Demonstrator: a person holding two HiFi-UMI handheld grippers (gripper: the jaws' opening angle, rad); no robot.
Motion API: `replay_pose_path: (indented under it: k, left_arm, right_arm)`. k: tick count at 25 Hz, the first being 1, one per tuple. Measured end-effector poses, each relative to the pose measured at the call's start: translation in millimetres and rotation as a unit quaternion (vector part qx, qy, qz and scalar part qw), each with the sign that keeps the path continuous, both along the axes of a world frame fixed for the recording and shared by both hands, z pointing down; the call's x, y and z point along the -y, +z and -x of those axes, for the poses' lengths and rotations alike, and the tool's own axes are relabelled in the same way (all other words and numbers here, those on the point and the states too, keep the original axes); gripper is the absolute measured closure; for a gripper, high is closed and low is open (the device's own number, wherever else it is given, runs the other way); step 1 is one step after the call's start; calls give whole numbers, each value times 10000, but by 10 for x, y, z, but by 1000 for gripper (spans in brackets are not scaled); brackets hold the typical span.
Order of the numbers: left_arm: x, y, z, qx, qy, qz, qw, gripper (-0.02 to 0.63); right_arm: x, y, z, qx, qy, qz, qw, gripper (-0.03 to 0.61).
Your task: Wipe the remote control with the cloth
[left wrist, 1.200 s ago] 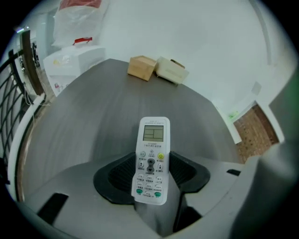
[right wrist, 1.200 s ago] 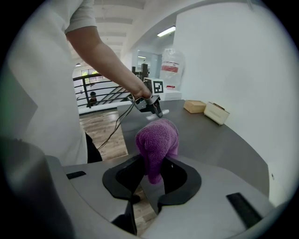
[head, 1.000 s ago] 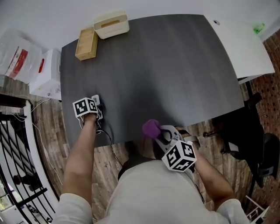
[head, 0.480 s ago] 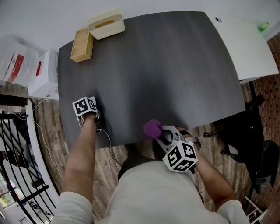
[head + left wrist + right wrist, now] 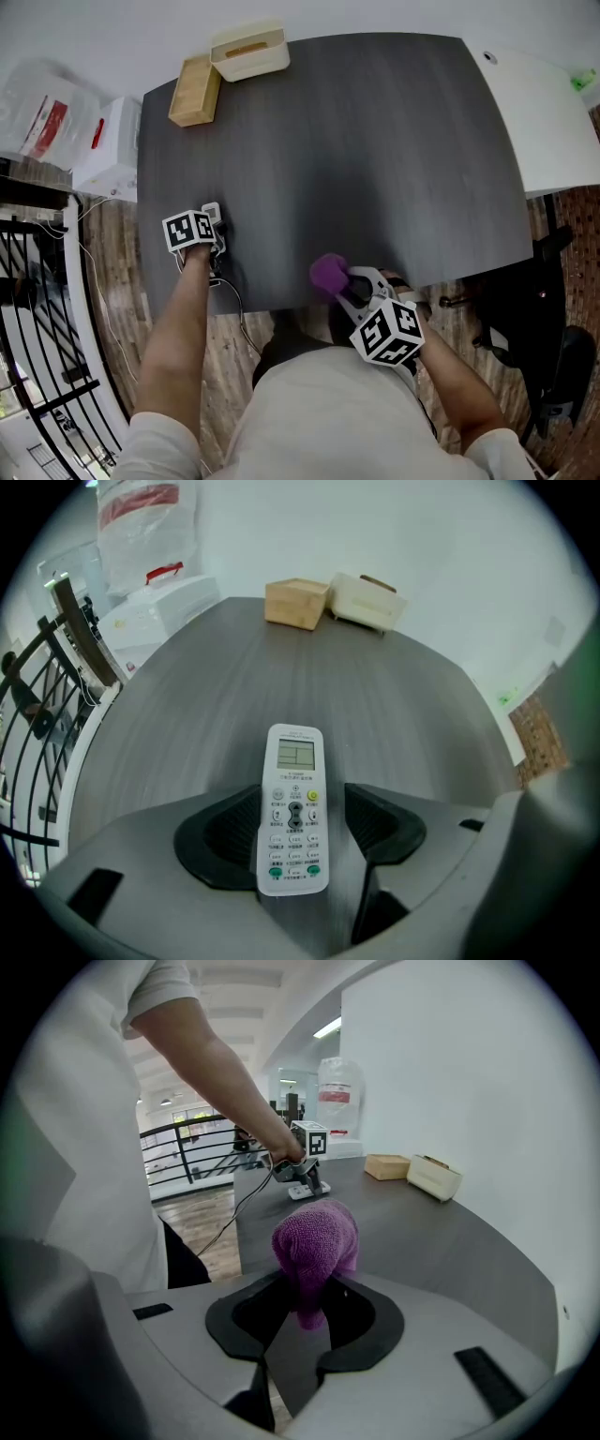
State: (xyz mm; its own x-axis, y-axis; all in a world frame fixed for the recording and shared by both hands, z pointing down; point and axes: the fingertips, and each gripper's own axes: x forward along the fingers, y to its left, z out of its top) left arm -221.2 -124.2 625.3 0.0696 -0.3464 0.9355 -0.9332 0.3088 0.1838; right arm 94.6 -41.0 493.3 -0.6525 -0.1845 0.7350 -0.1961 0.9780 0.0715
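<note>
White slim plastic remote control, flat by dark table's left edge between left claw's opening jaws, seemingly freed for wiping; bunched purple terry cloth pinched ready in right claw.

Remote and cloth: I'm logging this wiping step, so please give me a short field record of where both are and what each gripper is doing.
remote: flat on the table, buttons up, between the left gripper's jaws
left gripper: jaws opening, gap showing beside the remote
cloth: purple, bunched, by the table's near edge
right gripper: shut on the cloth
cloth to remote: apart, not touching
</note>
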Motion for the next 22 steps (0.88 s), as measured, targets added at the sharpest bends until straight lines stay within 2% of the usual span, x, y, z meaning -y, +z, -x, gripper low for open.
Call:
replay_pose_path:
  k: [5,9,15,22]
  left_arm:
    - [-7,-28,9,-119,70,-116,9998,353]
    - [4,-139,62,-128,197,-416,9989,350]
    - [-91,-463,99,-290,175,-1215,9920,345]
    - [-207,-767,21,-527,-20,-2173,9747,347]
  right_arm:
    - [26,-5,50,-3,-86,-2,10000,476]
    - [107,-40,76,93,67,36,9999,474]
    - [301,-109,97,211,397,69,9990,475]
    - [452,-181,124,288,580,86,9979,474]
